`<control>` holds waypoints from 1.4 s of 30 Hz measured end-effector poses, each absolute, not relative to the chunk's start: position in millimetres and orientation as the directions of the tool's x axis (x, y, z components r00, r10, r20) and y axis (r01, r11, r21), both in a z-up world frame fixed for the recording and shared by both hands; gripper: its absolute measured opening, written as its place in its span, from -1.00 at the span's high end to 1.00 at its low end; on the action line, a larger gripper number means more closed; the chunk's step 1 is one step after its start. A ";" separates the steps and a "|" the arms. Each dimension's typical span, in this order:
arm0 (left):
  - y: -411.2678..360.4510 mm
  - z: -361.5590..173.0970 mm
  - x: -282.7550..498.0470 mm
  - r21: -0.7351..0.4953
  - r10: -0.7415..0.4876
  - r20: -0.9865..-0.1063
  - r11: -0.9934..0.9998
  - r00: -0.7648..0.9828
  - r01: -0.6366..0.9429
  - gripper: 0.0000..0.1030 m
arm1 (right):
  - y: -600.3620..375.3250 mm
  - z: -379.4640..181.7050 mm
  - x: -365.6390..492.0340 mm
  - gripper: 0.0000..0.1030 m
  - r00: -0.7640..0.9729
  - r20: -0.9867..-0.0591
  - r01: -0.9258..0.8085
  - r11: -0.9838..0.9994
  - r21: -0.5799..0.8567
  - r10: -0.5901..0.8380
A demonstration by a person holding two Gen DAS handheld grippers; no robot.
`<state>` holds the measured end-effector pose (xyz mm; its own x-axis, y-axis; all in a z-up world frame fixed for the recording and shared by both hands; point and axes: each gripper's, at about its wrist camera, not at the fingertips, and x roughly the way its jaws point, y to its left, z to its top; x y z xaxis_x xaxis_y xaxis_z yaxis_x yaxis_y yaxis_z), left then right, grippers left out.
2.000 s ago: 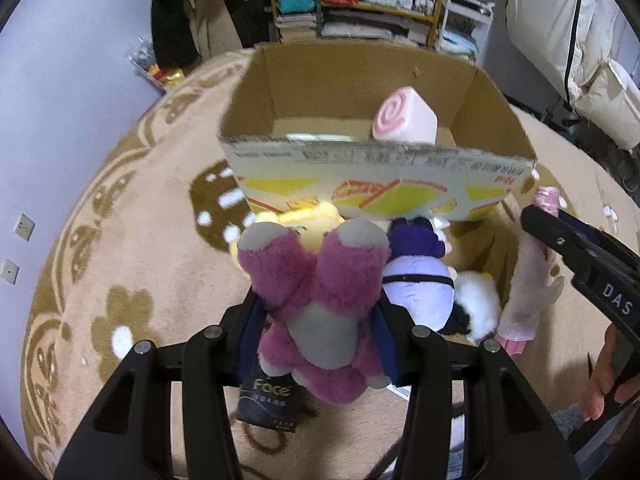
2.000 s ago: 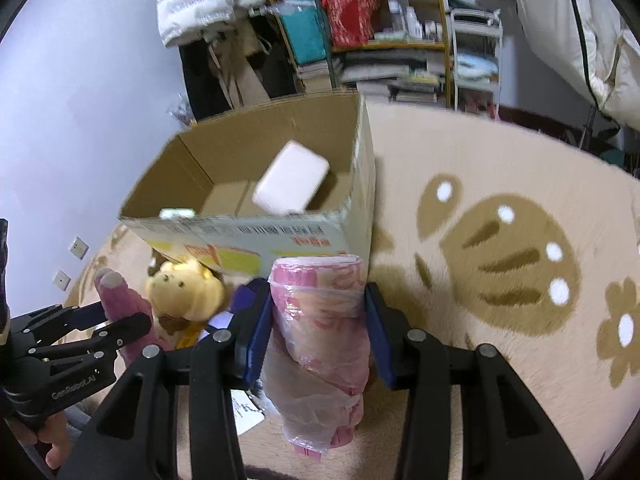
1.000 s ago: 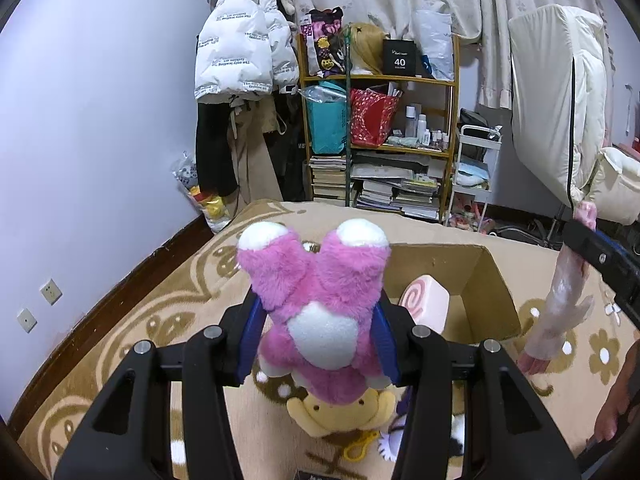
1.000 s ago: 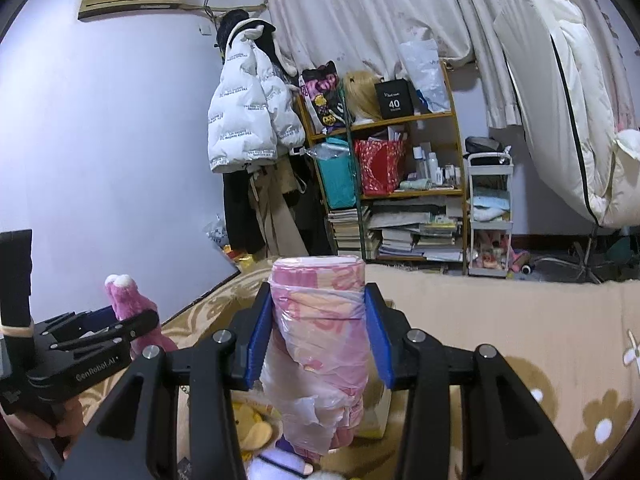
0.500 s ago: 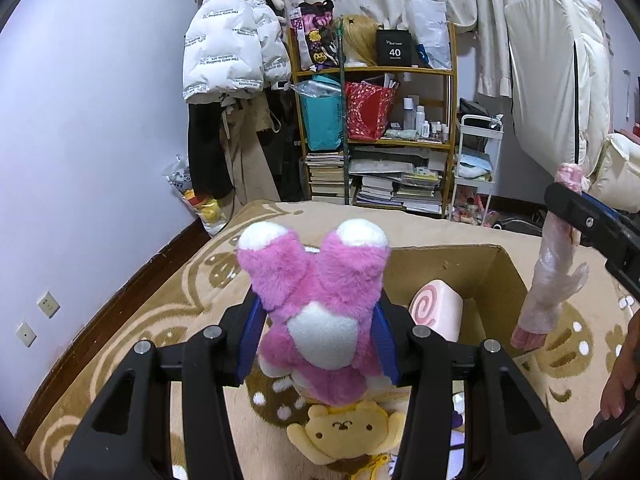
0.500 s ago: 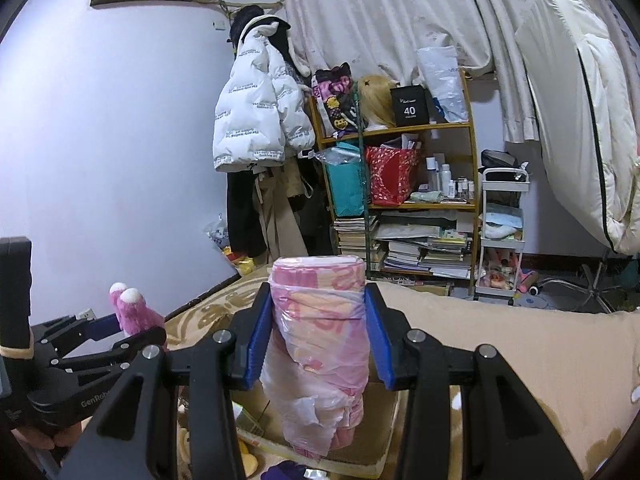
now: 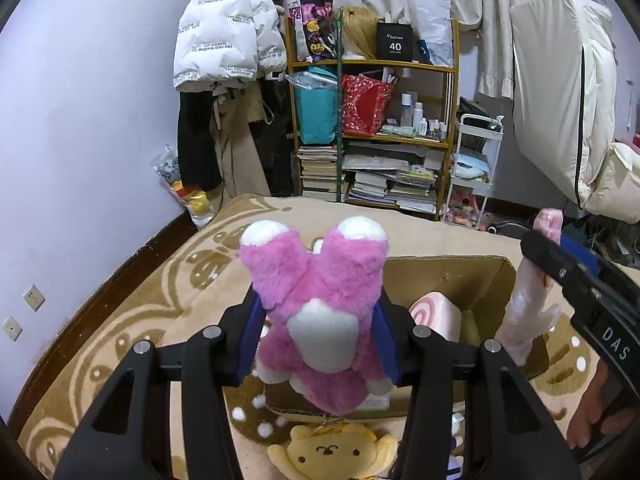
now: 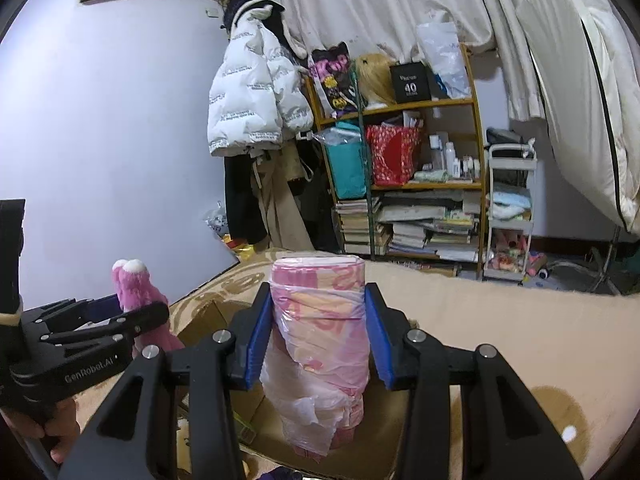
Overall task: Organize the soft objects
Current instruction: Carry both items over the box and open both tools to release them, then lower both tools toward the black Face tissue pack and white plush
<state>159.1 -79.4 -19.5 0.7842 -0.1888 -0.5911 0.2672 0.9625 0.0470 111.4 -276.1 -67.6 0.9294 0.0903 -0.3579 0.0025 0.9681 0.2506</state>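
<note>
Both your grippers have swung in closer over the open brown cardboard box [image 7: 472, 280] since half a second ago.

Your left gripper [image 7: 318, 328] is clamped around the fluffy pink-and-white plush toy [image 7: 320, 312], held above the box's near edge; your right gripper [image 8: 318, 340] pinches the pink plastic-wrapped soft roll [image 8: 320, 344] over the box. Inside lies a pink swirl-patterned cushion [image 7: 436, 316]. A yellow plush dog [image 7: 332, 452] sits on the beige patterned carpet [image 7: 132, 320] before it. Behind stand a cluttered wooden bookshelf [image 7: 376, 132] and a hanging white puffer jacket [image 7: 224, 24].
</note>
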 end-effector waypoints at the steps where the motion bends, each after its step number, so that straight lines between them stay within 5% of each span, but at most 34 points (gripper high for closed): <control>1: -80.3 -21.7 160.8 0.044 -0.189 -0.597 0.963 0.780 0.267 0.06 | -278.2 -69.7 112.3 0.09 0.927 -0.363 0.003 0.964 0.264 0.097; 10: -88.6 -43.1 174.8 0.028 -0.194 -0.665 0.959 0.721 0.283 0.02 | -282.1 -82.9 115.9 0.07 0.901 -0.414 0.004 0.954 0.300 0.127; 16: -90.9 -46.4 173.0 0.058 -0.170 -0.678 0.957 0.716 0.283 -0.44 | -281.8 -85.9 115.0 0.04 0.886 -0.444 0.007 0.954 0.300 0.133; 22: -92.8 -47.3 168.8 0.116 -0.121 -0.694 0.954 0.710 0.276 -0.49 | -281.1 -85.3 111.7 0.02 0.878 -0.458 0.009 0.954 0.299 0.136; 26: -87.9 -41.7 165.2 0.105 -0.120 -0.697 0.958 0.707 0.266 -0.64 | -281.0 -77.8 102.4 -0.38 0.894 -0.431 0.016 0.955 0.296 0.119; 34: -68.0 -24.3 145.2 0.094 -0.105 -0.681 0.969 0.724 0.228 -0.89 | -285.9 -67.5 86.4 -0.69 0.896 -0.428 0.029 0.947 0.321 0.117; 42: -50.5 -11.7 120.5 0.104 -0.096 -0.696 0.967 0.712 0.232 -0.91 | -281.9 -61.5 69.9 -1.00 0.889 -0.443 0.027 0.953 0.303 0.116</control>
